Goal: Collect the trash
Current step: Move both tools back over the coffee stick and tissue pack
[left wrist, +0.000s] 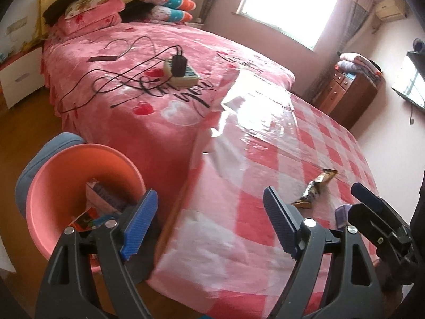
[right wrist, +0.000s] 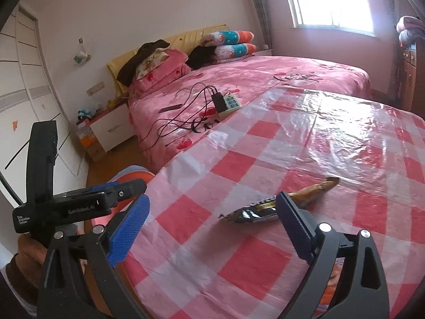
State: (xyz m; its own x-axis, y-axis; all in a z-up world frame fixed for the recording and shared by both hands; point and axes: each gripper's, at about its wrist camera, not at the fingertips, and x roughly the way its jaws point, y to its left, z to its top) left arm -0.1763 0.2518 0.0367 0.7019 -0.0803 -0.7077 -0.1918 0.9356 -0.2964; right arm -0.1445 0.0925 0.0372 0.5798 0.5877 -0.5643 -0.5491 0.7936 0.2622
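The right gripper [right wrist: 212, 228] stands with its jaws spread wide and nothing between the pads, tilted down over the checked tablecloth [right wrist: 265, 159]. Just ahead of its fingertips lies the snack wrapper [right wrist: 279, 204], a dark and gold foil piece flat on the cloth; its long axis runs slantwise across the gripper's line, the gold end pointing away toward the far right, the dark end partly hidden behind the right-hand finger. The left gripper [left wrist: 209, 226] is likewise wide open and empty, and from its view the same wrapper [left wrist: 314, 188] sits farther off, to the right of its fingers, so the right hand looks the nearer one for the pick. Beside the left gripper, off the table's edge, stands the pink bin [left wrist: 53, 191] with wrappers and paper already inside. Behind is a bed [left wrist: 159, 53] with a power strip [left wrist: 180, 73].
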